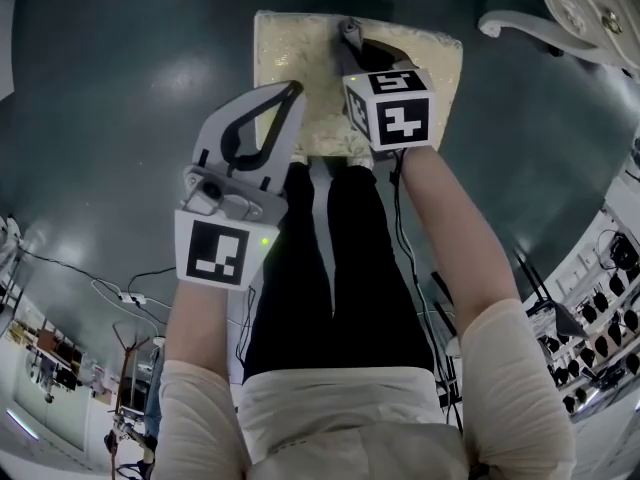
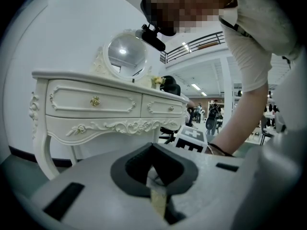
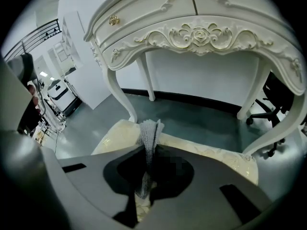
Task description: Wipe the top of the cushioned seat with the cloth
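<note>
The right gripper (image 3: pixel 145 152) has its jaws closed tight on a grey knitted cloth (image 3: pixel 149 131); the cloth is bunched into a narrow fold that sticks out past the fingertips. It hangs over the cream cushioned seat (image 1: pixel 290 58), which stands on the dark floor (image 1: pixel 120 98) in front of the person's legs; whether the cloth presses on the fabric cannot be told from either view. The left gripper (image 2: pixel 154 159) is held just beside the seat's near left corner; its jaws are pressed together with nothing between them, and it points toward a white dressing table (image 2: pixel 91 104). The wiping step looks to be in hand, with the cloth over the far middle of the top; the next move probably calls for lowering the fold flat onto the cushion and sweeping it across; a narrow bunch covers little, so overlapping strokes seem needed.
</note>
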`<state>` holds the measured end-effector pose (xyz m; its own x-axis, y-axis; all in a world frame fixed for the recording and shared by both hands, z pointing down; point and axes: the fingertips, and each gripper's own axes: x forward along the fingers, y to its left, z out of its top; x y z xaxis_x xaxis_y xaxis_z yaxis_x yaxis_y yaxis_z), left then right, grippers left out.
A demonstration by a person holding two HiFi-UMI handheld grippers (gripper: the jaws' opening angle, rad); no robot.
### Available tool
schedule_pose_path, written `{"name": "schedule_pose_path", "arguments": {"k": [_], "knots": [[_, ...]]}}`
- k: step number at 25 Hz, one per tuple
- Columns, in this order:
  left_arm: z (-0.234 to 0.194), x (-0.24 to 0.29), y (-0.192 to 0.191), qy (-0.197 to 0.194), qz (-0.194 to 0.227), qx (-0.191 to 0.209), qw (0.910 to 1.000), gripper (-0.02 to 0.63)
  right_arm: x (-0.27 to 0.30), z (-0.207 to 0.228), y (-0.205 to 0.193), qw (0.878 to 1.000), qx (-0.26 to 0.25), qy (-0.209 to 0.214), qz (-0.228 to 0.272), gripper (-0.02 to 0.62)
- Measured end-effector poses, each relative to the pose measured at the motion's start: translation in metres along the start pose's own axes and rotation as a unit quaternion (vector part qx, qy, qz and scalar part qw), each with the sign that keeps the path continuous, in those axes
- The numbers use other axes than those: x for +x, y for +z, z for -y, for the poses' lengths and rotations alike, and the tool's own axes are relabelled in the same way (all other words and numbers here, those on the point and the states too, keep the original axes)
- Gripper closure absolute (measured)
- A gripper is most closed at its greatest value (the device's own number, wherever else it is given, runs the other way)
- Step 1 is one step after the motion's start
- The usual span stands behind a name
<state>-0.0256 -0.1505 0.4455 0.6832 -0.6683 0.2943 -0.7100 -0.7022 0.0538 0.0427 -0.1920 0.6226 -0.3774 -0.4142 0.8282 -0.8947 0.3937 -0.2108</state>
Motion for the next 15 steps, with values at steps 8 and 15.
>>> {"name": "schedule_pose_path", "arguments": {"k": [8,15], "knots": [[0.024,0.024,0.018,0.018,0.013,0.008,0.9997,0.604,-0.02,0.041,-0.013,1.0,0.017,-0.005,-0.018,0.568],[0.054,0.049,0.018,0.016,0.009,0.012,0.9998,0.604,-0.038,0.087,-0.028,1.0,0.009,-0.019,-0.014,0.568]]}}
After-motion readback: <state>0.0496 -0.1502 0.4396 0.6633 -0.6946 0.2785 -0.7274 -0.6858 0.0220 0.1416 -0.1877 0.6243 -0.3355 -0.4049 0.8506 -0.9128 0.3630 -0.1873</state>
